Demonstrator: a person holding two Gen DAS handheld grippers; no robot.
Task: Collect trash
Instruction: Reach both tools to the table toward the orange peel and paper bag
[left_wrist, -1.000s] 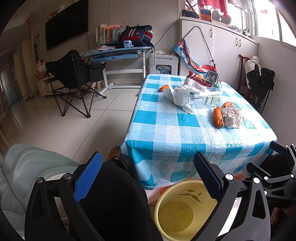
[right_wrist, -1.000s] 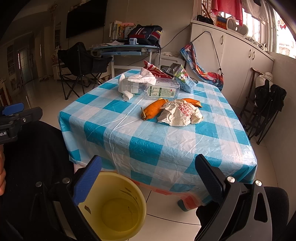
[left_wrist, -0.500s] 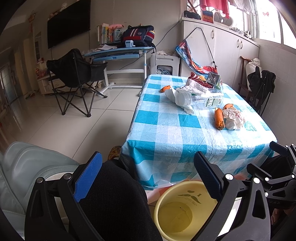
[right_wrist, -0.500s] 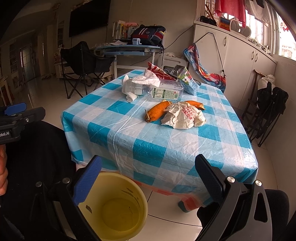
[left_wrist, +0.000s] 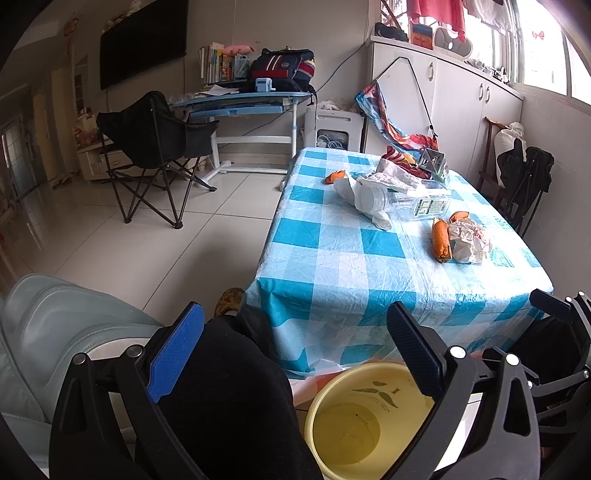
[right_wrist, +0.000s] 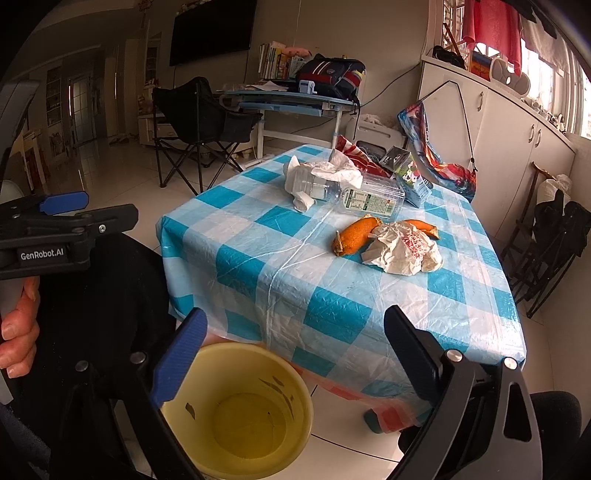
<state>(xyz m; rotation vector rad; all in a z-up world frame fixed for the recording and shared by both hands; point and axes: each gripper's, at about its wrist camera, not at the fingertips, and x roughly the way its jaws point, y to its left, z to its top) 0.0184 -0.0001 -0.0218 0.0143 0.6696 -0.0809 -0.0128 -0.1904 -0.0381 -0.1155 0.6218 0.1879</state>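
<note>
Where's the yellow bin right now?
The yellow bin stands on the floor at the near edge of the checked table, low in both wrist views, beside the person's dark-clothed leg.

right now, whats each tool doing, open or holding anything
Left tool: open, nothing between its fingers.
Right tool: open, holding nothing; its jaws have just been closing a little, above the yellow bin.
</note>
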